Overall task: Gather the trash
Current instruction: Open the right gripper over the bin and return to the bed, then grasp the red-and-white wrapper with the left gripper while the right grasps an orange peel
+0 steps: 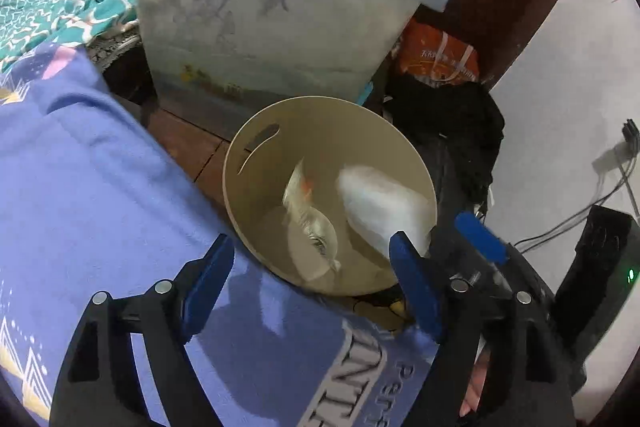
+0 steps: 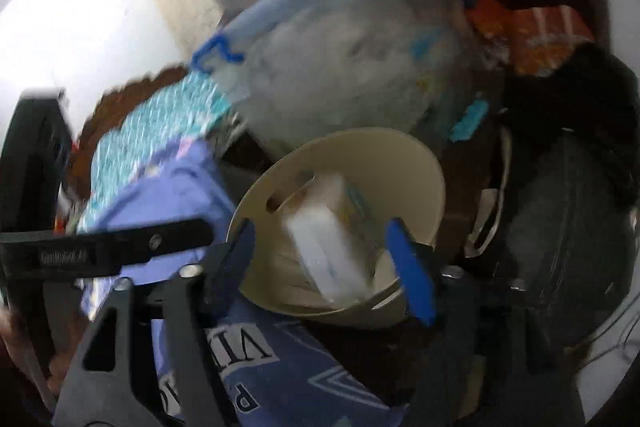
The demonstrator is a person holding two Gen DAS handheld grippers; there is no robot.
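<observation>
Big clear storage tub [image 1: 272, 27] sits behind the beige bin [image 1: 256, 203], which holds a clear wrapper [image 1: 308, 211] and white wad [image 1: 380, 203]. Both tilted down over it: left hand-held gripper [image 1: 312, 259] and right hand-held gripper [image 2: 320, 243], jaws apart, nothing in them.

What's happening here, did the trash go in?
Looks like it. Both the left gripper and right gripper hang open over the beige bin beside the purple blanket, with nothing between their fingers. A clear wrapper and a white packet are inside the bin.
</observation>
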